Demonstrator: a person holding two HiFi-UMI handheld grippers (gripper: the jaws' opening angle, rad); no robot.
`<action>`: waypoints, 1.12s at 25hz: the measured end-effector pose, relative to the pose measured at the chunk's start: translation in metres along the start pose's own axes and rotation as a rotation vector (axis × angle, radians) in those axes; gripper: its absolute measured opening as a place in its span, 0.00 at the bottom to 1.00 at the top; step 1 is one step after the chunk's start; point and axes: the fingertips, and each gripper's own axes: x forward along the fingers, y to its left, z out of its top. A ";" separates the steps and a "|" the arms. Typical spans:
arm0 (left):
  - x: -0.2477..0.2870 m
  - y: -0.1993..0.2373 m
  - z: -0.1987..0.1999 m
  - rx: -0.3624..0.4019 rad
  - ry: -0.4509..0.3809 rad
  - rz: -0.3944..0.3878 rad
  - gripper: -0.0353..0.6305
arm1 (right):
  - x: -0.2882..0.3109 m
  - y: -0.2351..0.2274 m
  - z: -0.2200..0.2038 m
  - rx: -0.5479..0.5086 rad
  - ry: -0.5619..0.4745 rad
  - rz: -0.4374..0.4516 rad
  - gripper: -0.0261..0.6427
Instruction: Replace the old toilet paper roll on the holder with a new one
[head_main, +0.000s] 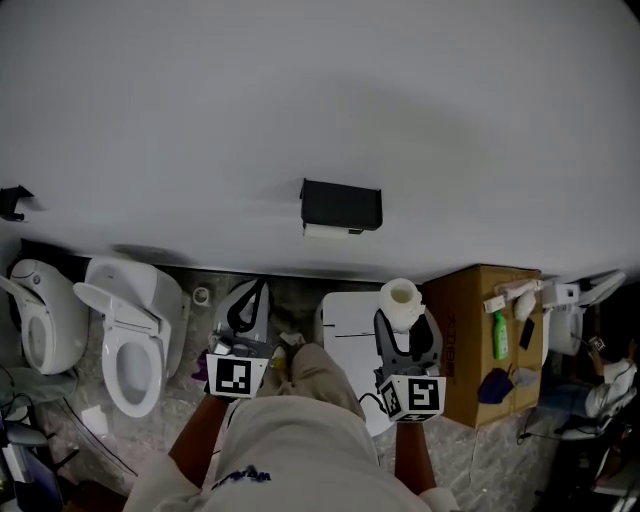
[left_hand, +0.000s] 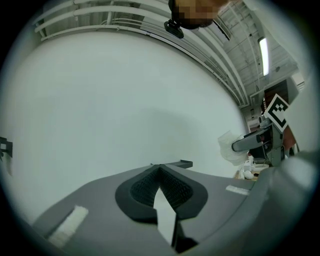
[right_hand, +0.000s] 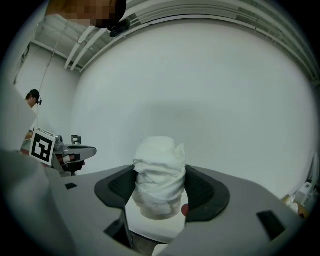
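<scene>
The toilet paper roll (right_hand: 159, 172) is pinched upright between the jaws of the right gripper (right_hand: 161, 189). Its wraps are crumpled and its open core (head_main: 402, 293) is turned upward. It is held low in front of the person, well apart from the holder (head_main: 341, 204). It is judged to be the new roll.

The black holder is fixed to the white wall (head_main: 300, 100). A strip of white paper (head_main: 331, 231) is seen under it, so the old roll is judged to be still mounted. The left gripper (left_hand: 160, 174) is pressed together with nothing between its jaws and is pointed level at the wall.

The held roll is best kept off to one side and squeezed no harder than needed, since soft wraps are easily crushed out of round. The empty gripper should be brought to the holder first, and its jaws spread before the old roll is taken by its sides and slid off. Only then should the new roll's core be lined up with the holder's bar. How that bar is fastened cannot be told from here.
</scene>
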 end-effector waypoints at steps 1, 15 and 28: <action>0.003 -0.001 -0.002 0.004 -0.001 -0.008 0.06 | 0.000 -0.002 -0.001 -0.003 0.004 -0.010 0.49; 0.032 -0.036 -0.027 0.247 0.042 -0.191 0.58 | 0.011 -0.017 -0.019 0.020 -0.004 -0.020 0.49; 0.053 -0.034 -0.054 0.469 0.159 -0.127 0.69 | 0.014 -0.020 -0.021 0.036 -0.012 -0.031 0.49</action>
